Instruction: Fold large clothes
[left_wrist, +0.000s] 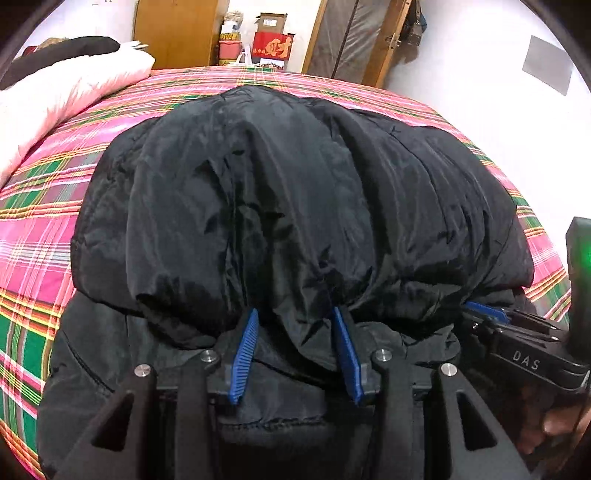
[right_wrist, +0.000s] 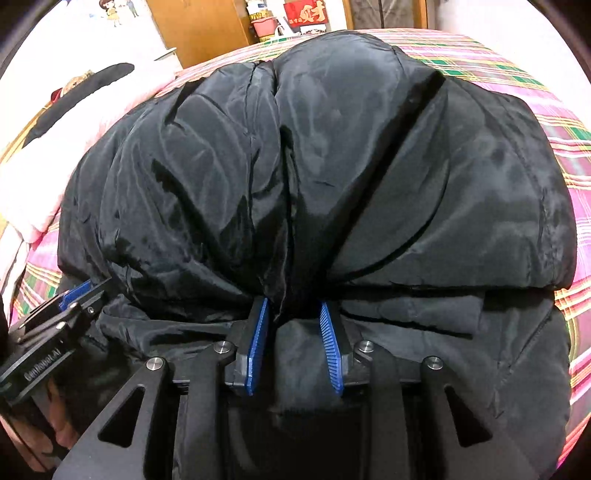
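My left claw (left_wrist: 293, 314) and right claw (right_wrist: 293, 304) stand spread around the black coat's (left_wrist: 295, 192) folded edge on the bed (left_wrist: 40, 229); I should release evenly, then flatten.

The puffy black jacket (left_wrist: 295, 192) blocks ahead; bare plaid bedspread (left_wrist: 37, 236) lies open at its sides.

Black padded jacket (left_wrist: 295, 206) folded over itself, puffy, lying on plaid bedsheet (left_wrist: 33, 229).
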